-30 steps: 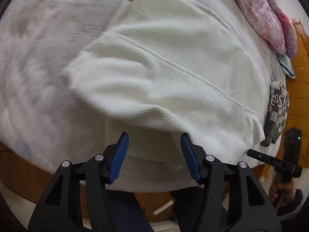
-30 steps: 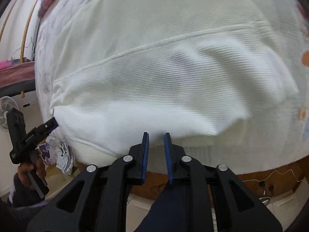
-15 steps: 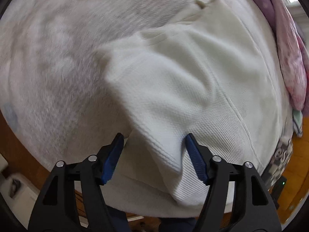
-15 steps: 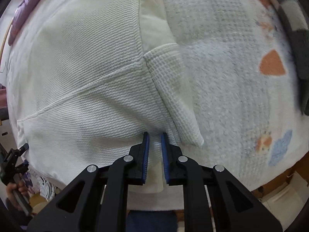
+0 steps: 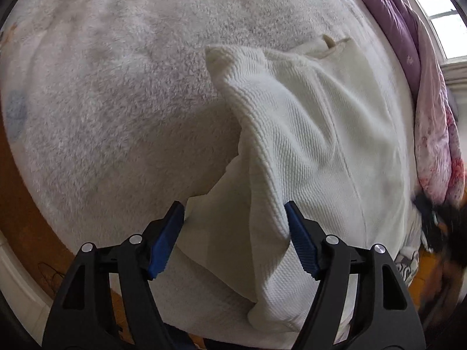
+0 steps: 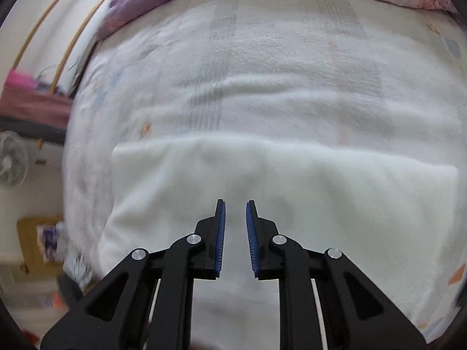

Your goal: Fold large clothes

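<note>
Fleecy white bedding [image 5: 122, 93] carries a cream waffle-knit garment [image 5: 315, 134], whose long axis runs from the bed's near edge away toward a purple quilt [image 5: 400, 29] bunched at the far side. One ribbed fold lies draped between the widely spread fingers of the left gripper [image 5: 235, 234], which pinch nothing. Seen from the right wrist, the garment [image 6: 280, 180] is a blurred pale rectangle lying crosswise on the bedding [image 6: 262, 58]; the right gripper [image 6: 235, 237] hovers over it, fingers narrowly parted, nothing between them. A fan [image 6: 11, 157] stands left of the bed.
</note>
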`<state>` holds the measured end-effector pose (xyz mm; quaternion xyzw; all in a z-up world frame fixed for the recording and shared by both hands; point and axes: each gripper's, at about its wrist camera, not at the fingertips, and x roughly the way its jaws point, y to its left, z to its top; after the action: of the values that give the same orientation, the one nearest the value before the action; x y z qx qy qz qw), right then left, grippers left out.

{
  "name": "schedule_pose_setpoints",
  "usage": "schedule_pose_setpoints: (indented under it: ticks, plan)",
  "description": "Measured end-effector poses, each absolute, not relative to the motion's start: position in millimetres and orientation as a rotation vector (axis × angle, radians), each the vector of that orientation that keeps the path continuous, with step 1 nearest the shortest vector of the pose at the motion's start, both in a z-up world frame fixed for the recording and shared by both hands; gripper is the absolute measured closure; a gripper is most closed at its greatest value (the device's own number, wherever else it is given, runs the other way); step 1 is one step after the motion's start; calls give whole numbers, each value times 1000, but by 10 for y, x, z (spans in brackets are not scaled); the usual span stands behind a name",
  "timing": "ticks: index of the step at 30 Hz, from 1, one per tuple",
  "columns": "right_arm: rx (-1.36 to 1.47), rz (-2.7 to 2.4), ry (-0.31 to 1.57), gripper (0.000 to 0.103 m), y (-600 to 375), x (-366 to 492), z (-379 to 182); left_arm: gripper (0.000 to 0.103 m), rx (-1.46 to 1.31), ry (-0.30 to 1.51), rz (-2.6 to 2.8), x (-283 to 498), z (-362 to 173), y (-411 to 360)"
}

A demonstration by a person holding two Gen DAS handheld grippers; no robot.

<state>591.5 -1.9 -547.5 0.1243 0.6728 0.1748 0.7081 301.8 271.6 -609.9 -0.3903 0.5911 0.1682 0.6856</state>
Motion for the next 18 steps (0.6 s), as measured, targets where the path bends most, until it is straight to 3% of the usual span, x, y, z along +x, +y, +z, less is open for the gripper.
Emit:
schedule_pose_setpoints:
  ticks: [5,10,16,18]
  plan:
    - [337,263,1624,89,71,6043,-6203,26,-917,1320,335,3131,-6213,2841]
    - [371,227,1621,89,-45,5803,-6056,26,-957,1332,288,3048,-6250,2914]
    - [322,258,1687,92,3,4750,-5946,25,-1000,1365,221,2836,-6315,3029]
    - [369,232,1723,99,-52,4494,-6119,25,-1013,1383,210,2805,-6356,3025]
